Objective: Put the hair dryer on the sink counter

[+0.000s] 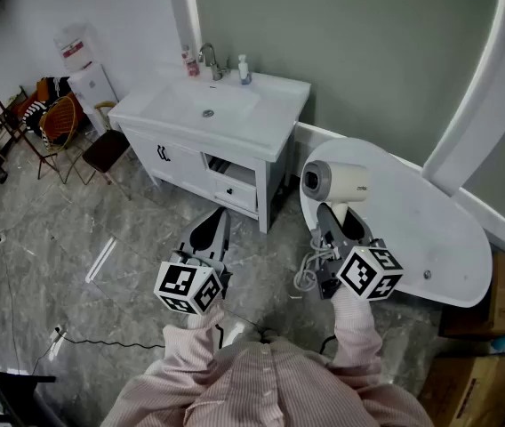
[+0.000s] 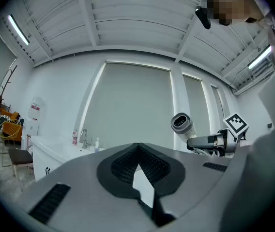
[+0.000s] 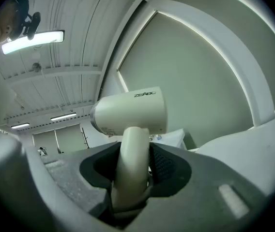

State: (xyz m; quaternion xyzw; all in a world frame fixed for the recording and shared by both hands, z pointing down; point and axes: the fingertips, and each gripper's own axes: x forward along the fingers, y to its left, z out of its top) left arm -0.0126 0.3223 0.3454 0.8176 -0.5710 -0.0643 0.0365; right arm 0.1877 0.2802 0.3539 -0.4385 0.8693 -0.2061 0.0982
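A cream-white hair dryer stands upright in the air with its nozzle toward the sink, and my right gripper is shut on its handle. In the right gripper view the handle fills the gap between the two pads, and the dryer's body sits just above them. The dryer's cord hangs in loops below the gripper. My left gripper hovers lower left, shut and holding nothing. The white sink counter lies ahead to the left. The dryer also shows in the left gripper view.
A faucet, a small bottle and a pink item stand at the back of the counter. One vanity drawer hangs open. A white oval surface lies to the right. Chairs and a water dispenser stand far left.
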